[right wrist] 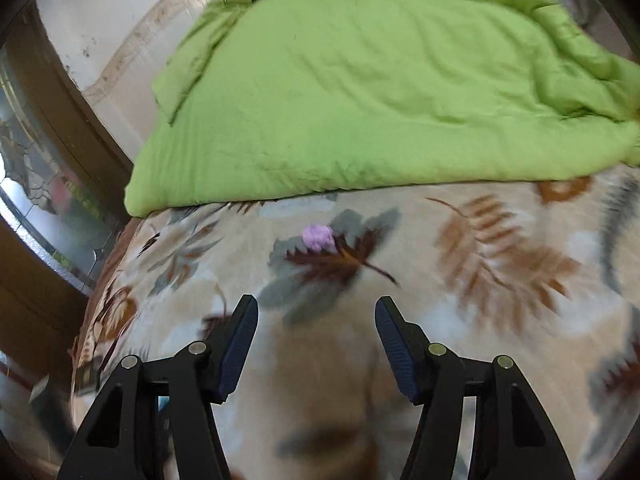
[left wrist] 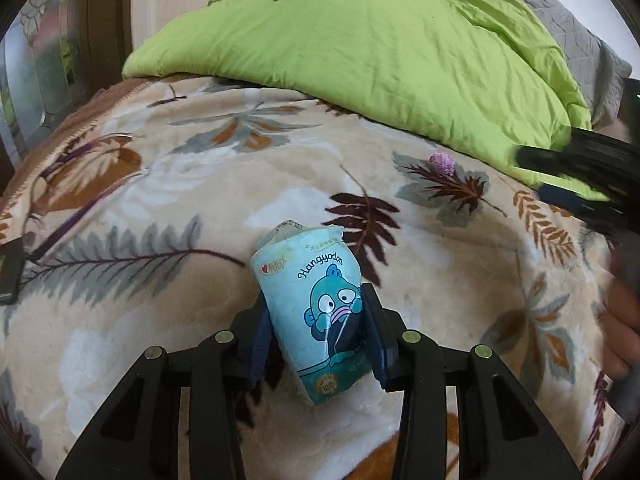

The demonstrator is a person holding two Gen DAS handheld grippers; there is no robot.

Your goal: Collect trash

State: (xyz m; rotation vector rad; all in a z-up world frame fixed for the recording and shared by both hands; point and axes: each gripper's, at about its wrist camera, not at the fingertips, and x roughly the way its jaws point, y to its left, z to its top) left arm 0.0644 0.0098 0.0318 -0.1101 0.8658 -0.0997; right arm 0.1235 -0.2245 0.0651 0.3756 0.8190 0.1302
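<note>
My left gripper [left wrist: 314,300] is shut on a crumpled light-blue tissue pack [left wrist: 312,300] printed with a cartoon fish, held just above a leaf-patterned blanket [left wrist: 180,208]. A small purple crumpled wad [left wrist: 443,163] lies on the blanket ahead and to the right. In the right wrist view the purple wad [right wrist: 318,237] lies ahead, slightly left of centre. My right gripper [right wrist: 316,320] is open and empty above the blanket [right wrist: 500,260], short of the wad. It also shows in the left wrist view [left wrist: 568,176] as a blurred black shape at the right edge.
A green quilt [left wrist: 360,48] is heaped on the far half of the bed, also in the right wrist view [right wrist: 360,92]. A wooden-framed glass door [right wrist: 36,184] stands at the left. A dark flat object [left wrist: 10,276] lies at the blanket's left edge.
</note>
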